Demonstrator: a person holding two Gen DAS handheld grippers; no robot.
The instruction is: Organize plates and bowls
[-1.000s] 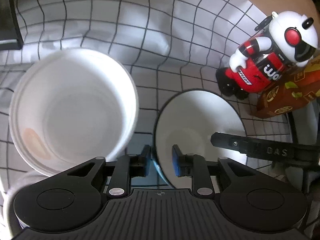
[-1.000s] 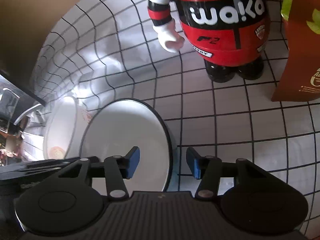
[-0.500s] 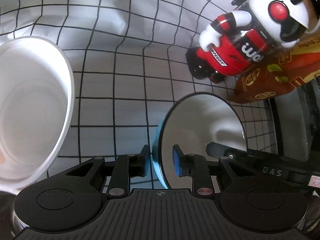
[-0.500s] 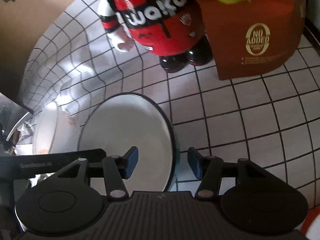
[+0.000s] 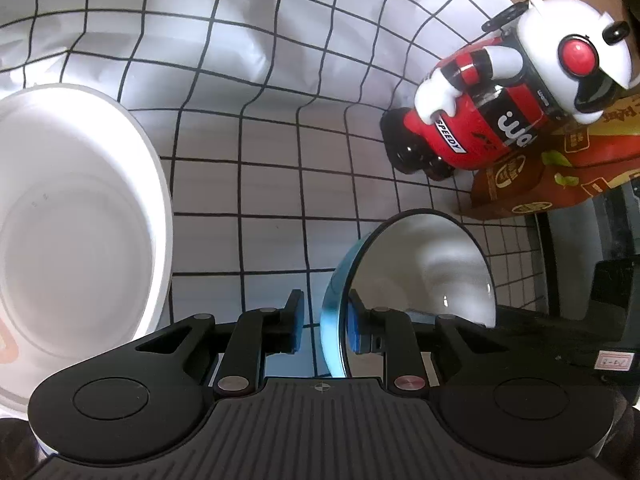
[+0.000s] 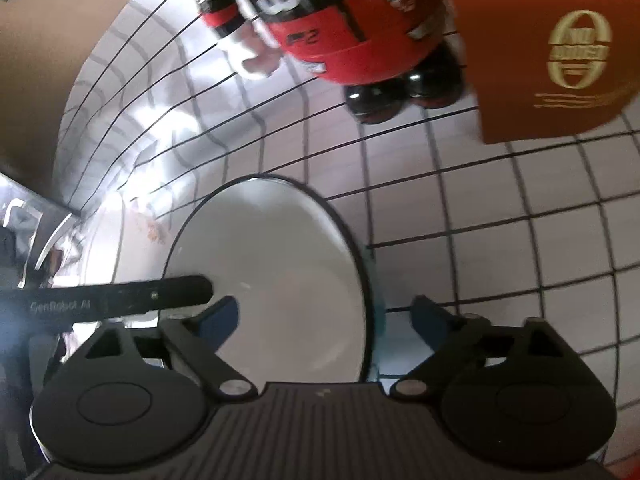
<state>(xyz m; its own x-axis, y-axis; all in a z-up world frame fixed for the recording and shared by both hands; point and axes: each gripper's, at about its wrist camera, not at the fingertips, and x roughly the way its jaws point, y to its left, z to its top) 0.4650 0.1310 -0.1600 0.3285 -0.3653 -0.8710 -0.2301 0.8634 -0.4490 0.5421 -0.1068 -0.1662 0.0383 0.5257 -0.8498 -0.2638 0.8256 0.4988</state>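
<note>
A blue bowl [image 5: 420, 264] with a white inside and a dark rim stands between both grippers. My left gripper [image 5: 326, 326] straddles its left rim, jaws a little apart, the right pad touching the inside wall. My right gripper [image 6: 326, 318] is open wide across the bowl's [image 6: 272, 264] right rim, pads clear of it. A large white bowl [image 5: 72, 224] sits to the left on the checked cloth and shows faintly in the right wrist view [image 6: 108, 240].
A red and white robot figure [image 5: 500, 108] and a brown carton [image 5: 560, 176] stand behind the blue bowl on the checked tablecloth [image 5: 280, 140]; both loom close in the right wrist view, the figure [image 6: 340, 28] and the carton [image 6: 560, 52].
The left gripper's jaws have opened slightly on the bowl's rim. The right gripper's jaws have spread wider and it has moved closer to the robot figure and carton.
</note>
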